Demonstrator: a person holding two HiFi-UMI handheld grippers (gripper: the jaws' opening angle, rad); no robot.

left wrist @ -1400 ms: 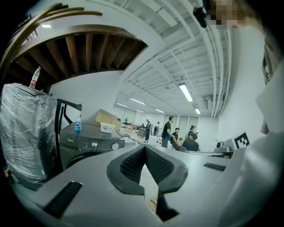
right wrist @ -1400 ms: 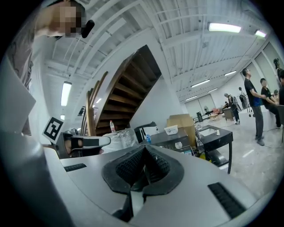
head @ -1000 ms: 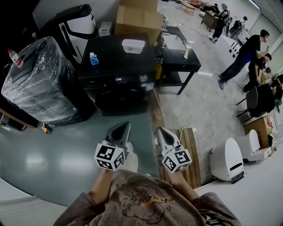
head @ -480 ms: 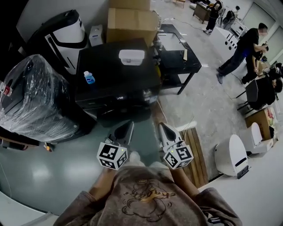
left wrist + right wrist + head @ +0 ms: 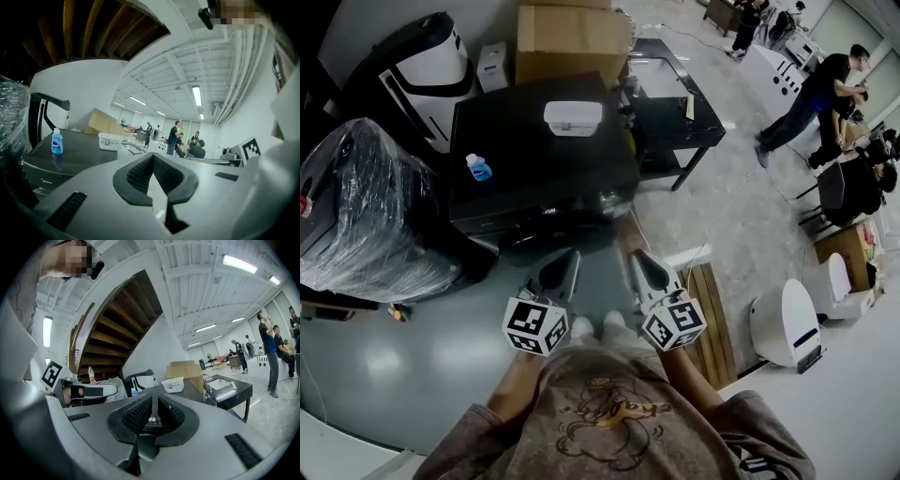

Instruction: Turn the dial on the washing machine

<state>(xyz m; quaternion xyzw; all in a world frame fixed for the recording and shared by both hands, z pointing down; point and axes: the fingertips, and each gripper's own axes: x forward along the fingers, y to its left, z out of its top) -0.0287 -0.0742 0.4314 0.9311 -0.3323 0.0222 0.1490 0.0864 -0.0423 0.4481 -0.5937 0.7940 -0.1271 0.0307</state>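
Here the display [image 5: 149, 419] on the washing machine [image 5: 534, 169] reads 058

One washing machine [image 5: 534, 141], one blue bottle [image 5: 476, 168], perhaps four people [image 5: 817, 92].

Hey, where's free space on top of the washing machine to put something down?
The washer top is mostly bare: the middle and front, between the blue bottle at its left edge and the white box near the back. Crowded behind, by the cardboard box.
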